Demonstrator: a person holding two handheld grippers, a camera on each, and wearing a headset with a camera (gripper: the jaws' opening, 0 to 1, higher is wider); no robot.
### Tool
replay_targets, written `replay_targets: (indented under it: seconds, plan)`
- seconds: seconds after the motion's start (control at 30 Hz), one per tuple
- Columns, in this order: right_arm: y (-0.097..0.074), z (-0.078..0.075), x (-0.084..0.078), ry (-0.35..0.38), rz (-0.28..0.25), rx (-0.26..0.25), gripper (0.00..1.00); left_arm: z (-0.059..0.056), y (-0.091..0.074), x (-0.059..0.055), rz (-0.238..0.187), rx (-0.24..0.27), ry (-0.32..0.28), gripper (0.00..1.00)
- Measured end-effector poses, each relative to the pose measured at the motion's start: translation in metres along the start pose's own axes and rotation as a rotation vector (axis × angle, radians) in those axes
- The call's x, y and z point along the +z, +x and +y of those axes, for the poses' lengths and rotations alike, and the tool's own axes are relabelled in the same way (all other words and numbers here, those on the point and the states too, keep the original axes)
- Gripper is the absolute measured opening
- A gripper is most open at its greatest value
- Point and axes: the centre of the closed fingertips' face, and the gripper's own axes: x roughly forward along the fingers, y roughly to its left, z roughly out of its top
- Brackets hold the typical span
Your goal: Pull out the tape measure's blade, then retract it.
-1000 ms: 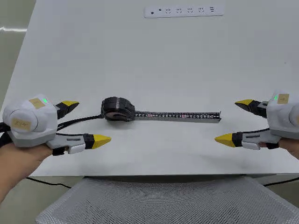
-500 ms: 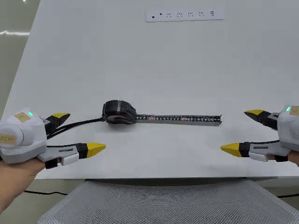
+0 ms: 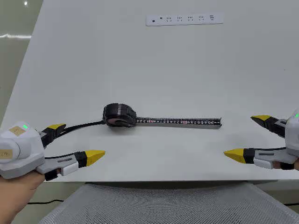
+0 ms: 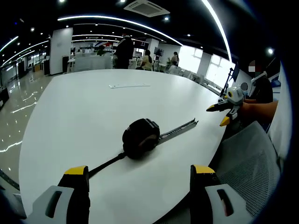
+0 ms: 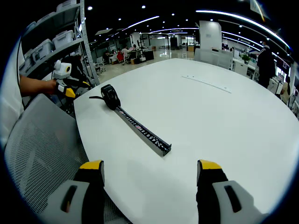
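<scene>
Left gripper (image 3: 78, 141) sits at the table's near left corner in the head view, its yellow-tipped jaws spread wide and holding nothing. The right gripper (image 3: 245, 135) hangs at the near right edge, also wide open and empty. Between them, well apart from both, the tape measure (image 3: 119, 115) lies on the white table (image 3: 140, 60) a little left of centre and nearer the near edge. Its blade (image 3: 180, 122) is drawn out flat towards the right side. A black strap (image 3: 84, 125) trails from the case towards the left gripper. A white power strip (image 3: 184, 19) lies along the far edge, and a grey mesh chair (image 3: 163, 203) stands below the near edge. Nothing lies between either gripper and the tape measure.

From the left gripper view, the open jaws frame the tape measure (image 4: 141, 137) ahead, with the strap running back between them. The blade (image 4: 180, 130) points away towards the right gripper (image 4: 223, 109), which is beyond the table's edge. The power strip (image 4: 129, 85) lies farther off, and people (image 4: 125, 46) stand behind the table.

From the right gripper view, the parted jaws frame the blade's hooked end (image 5: 163, 149). The blade runs back to the case (image 5: 108, 92), and the left gripper (image 5: 70, 88) is just past it. Shelves (image 5: 51, 42) rise behind, and the chair (image 5: 42, 140) is beside the near edge.
</scene>
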Motion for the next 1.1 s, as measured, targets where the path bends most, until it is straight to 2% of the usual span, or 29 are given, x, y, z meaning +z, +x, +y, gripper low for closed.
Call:
replay_targets:
  seconds: [0.47, 1.1]
  plan:
    - [-0.005, 0.000, -0.004, 0.020, -0.015, -0.021, 0.83, -0.003, -0.002, -0.011, 0.010, 0.006, -0.022, 0.86]
    - [-0.005, 0.000, -0.006, 0.019, -0.010, -0.016, 0.83, -0.002, -0.001, -0.010, 0.004, 0.011, -0.025, 0.85]
